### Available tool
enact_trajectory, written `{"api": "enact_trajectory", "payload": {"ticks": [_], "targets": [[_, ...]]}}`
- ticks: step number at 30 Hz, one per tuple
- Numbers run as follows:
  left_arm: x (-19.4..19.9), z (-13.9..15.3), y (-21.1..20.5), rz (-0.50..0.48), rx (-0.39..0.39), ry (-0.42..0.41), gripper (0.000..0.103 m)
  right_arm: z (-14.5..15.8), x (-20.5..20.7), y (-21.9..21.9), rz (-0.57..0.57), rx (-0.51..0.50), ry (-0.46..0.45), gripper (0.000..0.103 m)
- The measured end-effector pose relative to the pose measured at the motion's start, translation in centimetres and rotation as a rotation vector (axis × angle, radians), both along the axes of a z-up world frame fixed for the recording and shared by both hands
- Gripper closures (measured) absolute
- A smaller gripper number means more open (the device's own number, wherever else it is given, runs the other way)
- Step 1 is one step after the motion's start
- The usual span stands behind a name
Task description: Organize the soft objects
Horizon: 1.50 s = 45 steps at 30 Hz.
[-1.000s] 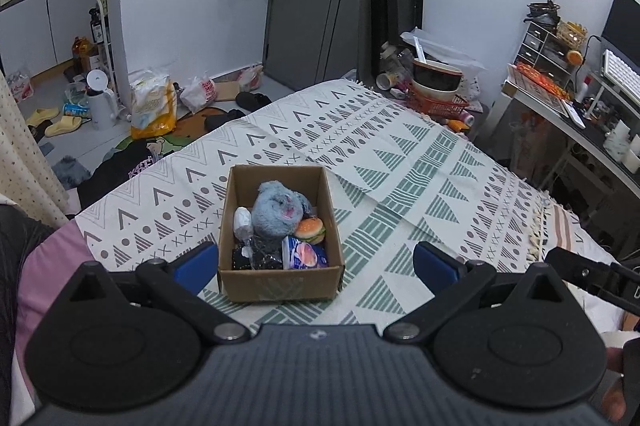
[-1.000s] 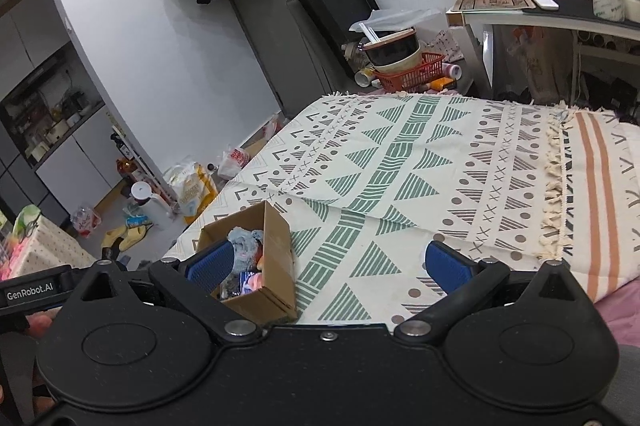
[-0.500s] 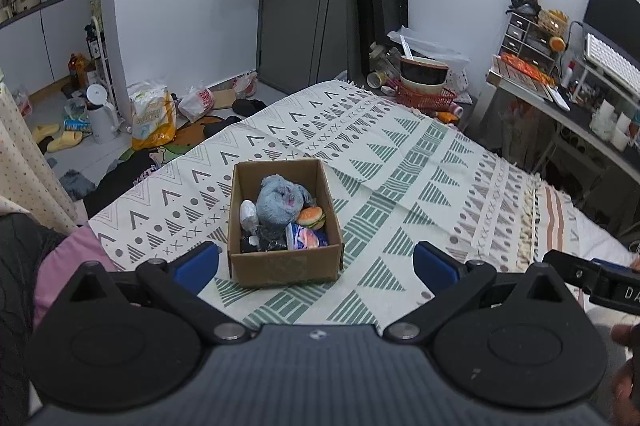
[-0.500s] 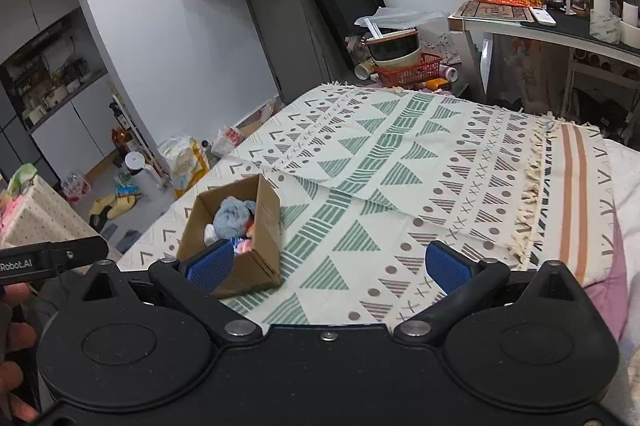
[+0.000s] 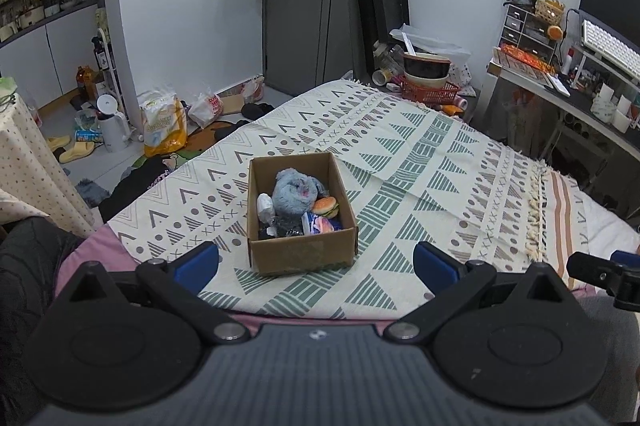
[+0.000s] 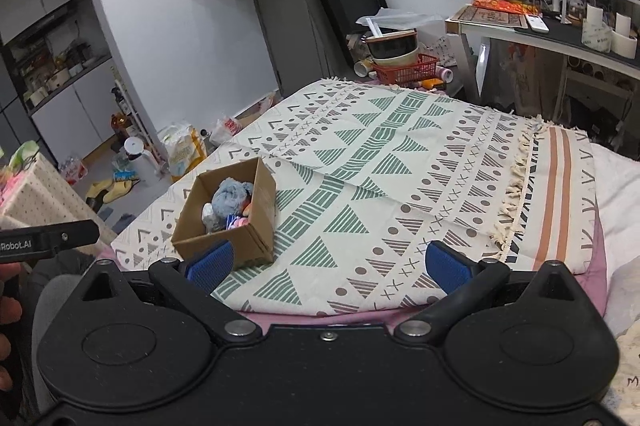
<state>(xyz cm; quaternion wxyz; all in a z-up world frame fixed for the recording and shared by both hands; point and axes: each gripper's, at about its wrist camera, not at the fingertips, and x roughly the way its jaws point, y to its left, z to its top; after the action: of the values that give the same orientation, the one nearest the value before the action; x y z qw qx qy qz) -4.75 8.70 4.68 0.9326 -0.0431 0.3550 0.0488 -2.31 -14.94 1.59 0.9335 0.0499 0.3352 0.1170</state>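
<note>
A brown cardboard box [image 5: 301, 255] [image 6: 256, 204] sits on the patterned blanket near the bed's near left edge. Inside lie a grey-blue plush toy [image 5: 294, 190] [image 6: 230, 198], a small burger toy [image 5: 326, 206], a white item [image 5: 265, 206] and a blue-and-pink packet [image 5: 320, 225]. My left gripper [image 5: 316, 264] is open, its blue pads level with the box's near wall and wider than it, held back from the box. My right gripper [image 6: 328, 264] is open too, to the right of the box, with nothing between its fingers.
The patterned blanket [image 5: 420, 162] [image 6: 400, 166] covers the bed, with a fringe [image 6: 516, 186] at the right. A red basket with bowls [image 5: 426, 82] stands past the far edge. A desk [image 6: 560, 26] is at the right; bags and slippers litter the floor [image 5: 160, 122] at the left.
Both grippers have pulled back and risen away from the box, which now looks smaller and farther. Both stay open. The box and its contents have not moved.
</note>
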Motion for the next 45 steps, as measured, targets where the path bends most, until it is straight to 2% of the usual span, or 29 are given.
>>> {"api": "enact_trajectory", "payload": {"ticks": [17, 45], "targets": [[-2.3, 0.2, -0.2, -0.013, 0.02, -0.003, 0.0, 0.5, -1.8, 1.0, 0.032, -0.02, -0.022, 0.0], [-2.5, 0.5, -0.7, -0.026, 0.014, -0.003, 0.0, 0.5, -2.2, 0.6, 0.016, -0.031, -0.017, 0.0]]}}
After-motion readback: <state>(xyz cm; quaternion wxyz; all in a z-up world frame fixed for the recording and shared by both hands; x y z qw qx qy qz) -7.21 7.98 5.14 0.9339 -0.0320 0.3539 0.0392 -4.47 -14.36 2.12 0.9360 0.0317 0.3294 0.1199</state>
